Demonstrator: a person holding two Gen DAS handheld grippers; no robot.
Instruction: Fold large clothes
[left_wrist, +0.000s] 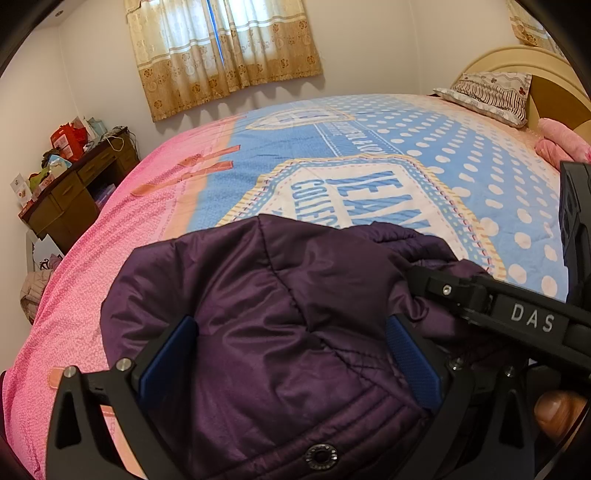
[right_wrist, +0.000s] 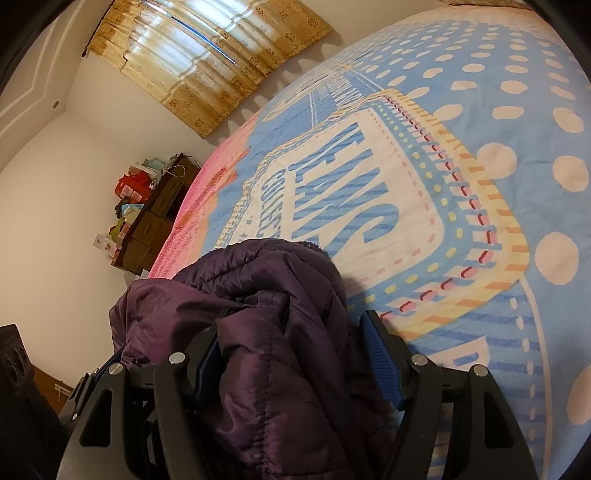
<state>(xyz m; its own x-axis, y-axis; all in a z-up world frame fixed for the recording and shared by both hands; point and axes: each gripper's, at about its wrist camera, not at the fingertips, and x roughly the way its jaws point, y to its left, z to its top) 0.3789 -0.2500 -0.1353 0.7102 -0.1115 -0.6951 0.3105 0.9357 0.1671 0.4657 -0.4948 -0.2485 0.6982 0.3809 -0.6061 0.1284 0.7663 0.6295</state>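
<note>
Folding that puffy purple quilted jacket (left_wrist: 280, 314), bunched low in both frames on the blue-and-pink printed bed (left_wrist: 461, 155)? Your left tongs (left_wrist: 291, 354) and right tongs (right_wrist: 299, 354) are spread, fabric between unpinched. Clamp one seam each before lifting.

Bed (left_wrist: 369, 147) with blue-pink printed cover, purple padded jacket (left_wrist: 280, 325), patterned pillow (left_wrist: 491, 92)
</note>
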